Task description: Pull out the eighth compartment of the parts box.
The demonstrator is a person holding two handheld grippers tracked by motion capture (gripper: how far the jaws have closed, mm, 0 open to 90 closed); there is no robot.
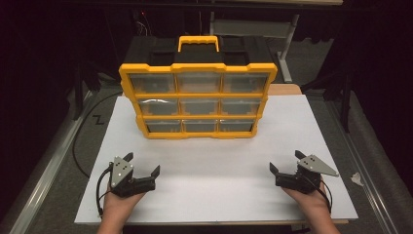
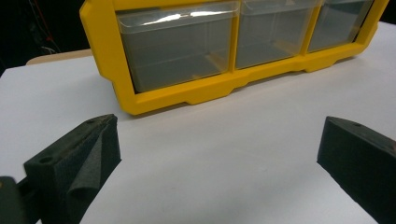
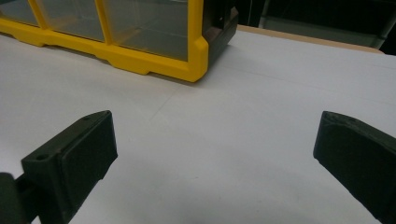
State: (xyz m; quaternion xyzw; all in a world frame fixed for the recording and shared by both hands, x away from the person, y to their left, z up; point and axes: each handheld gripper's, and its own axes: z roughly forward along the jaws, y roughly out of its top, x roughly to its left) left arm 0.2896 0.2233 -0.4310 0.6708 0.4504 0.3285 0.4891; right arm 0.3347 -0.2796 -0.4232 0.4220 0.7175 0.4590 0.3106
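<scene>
A yellow and black organizer case (image 1: 198,92) with clear drawers in three rows stands upright at the back middle of the white board (image 1: 214,161); a yellow carry handle (image 1: 197,42) tops it. My left gripper (image 1: 142,164) rests near the front left, open, nothing between its jaws. My right gripper (image 1: 286,161) rests near the front right, open and empty as well. In the left gripper view (image 2: 219,154) the case's bottom left drawer (image 2: 175,44) lies ahead. In the right gripper view (image 3: 215,149) the case's bottom right corner (image 3: 196,58) shows ahead to the left.
The white board lies on a wooden table (image 1: 285,89) whose edge shows behind the case. A black cable (image 1: 83,131) loops on the grey floor at left. Metal rails (image 1: 39,195) run along both sides. A table leg frame (image 1: 287,44) stands behind.
</scene>
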